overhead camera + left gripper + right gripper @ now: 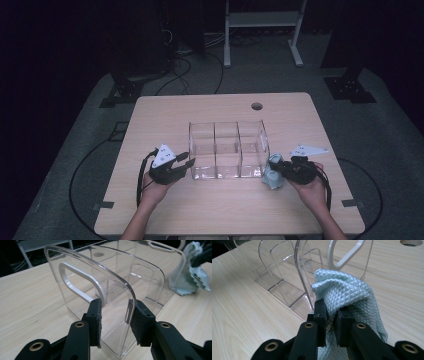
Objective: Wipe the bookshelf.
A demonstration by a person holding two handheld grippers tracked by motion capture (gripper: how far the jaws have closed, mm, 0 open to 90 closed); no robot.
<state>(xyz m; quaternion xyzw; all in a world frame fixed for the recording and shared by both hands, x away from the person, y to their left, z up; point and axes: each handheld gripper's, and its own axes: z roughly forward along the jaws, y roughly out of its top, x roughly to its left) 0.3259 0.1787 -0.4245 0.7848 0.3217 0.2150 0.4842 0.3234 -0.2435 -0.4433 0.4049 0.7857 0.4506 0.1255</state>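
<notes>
A clear plastic organizer (227, 150) with three compartments stands at the middle of the high view on the wooden table (165, 110), its long axis running left to right across the frame and its open tops facing up. The left gripper (184, 164) meets the organizer's left end; in the left gripper view its jaws straddle the rounded end wall (110, 290), one pad outside and one inside, drawn in to their narrowest, though whether both pads actually press on the wall cannot be told. The right gripper (278, 166) is clenched on a pale green cloth (347, 293), which bunches upright against the organizer's right end, at the centre right of the high view.

The step in hand looks like wiping the organizer while the other gripper steadies it. To do this well, the left gripper should hold the end wall firmly without twisting the thin plastic, so the organizer does not slide. The right gripper should press the cloth flat against the wall and stroke along it, keeping fabric between the jaws and the plastic.
</notes>
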